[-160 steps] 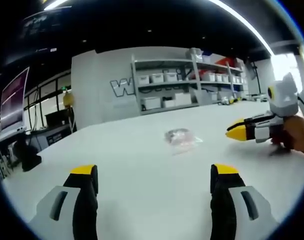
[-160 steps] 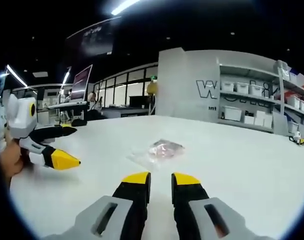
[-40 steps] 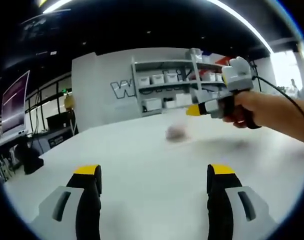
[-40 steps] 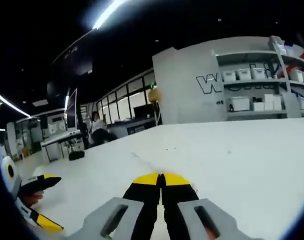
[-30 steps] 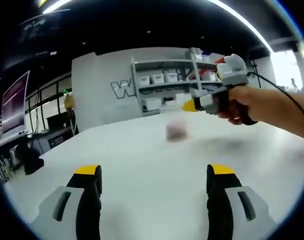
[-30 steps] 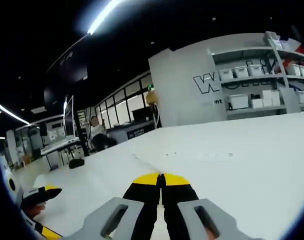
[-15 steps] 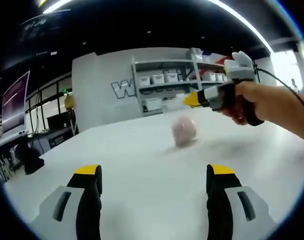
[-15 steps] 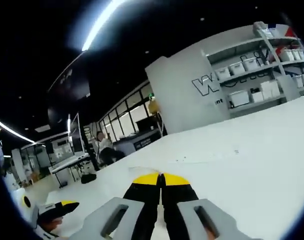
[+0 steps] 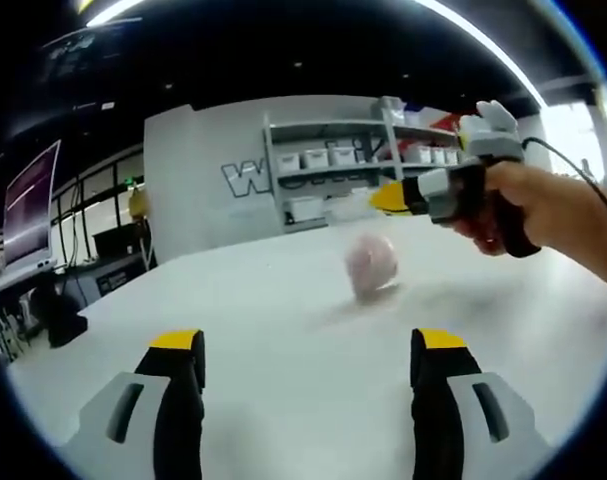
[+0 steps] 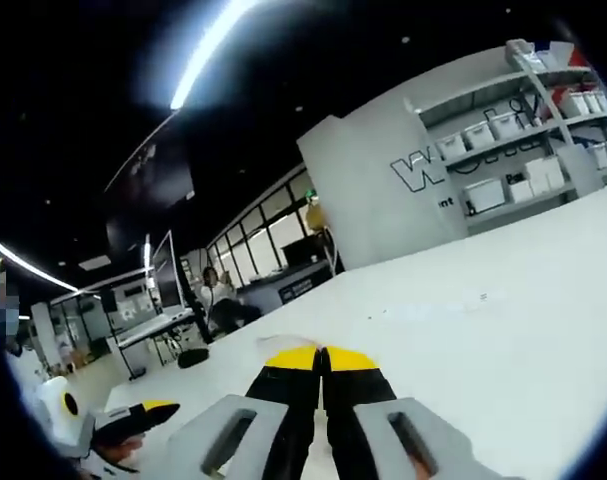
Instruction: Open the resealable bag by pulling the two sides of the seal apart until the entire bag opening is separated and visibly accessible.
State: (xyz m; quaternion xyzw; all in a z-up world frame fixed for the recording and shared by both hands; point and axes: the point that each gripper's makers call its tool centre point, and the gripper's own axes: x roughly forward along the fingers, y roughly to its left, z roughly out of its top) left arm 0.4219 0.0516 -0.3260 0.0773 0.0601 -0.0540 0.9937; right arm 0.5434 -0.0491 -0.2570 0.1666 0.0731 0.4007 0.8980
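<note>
My right gripper (image 9: 383, 197) is clamping the bag (image 9: 369, 262) by its top edge; it's hanging at 12 o'clock above the white table (image 9: 283, 340), well ahead of my left gripper (image 9: 301, 345), whose jaws are gaping wide, gripping nothing.

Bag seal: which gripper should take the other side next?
Left. The right gripper is shut on the bag, holding it up above the table. The left gripper is open, holds nothing, and faces the hanging bag.
</note>
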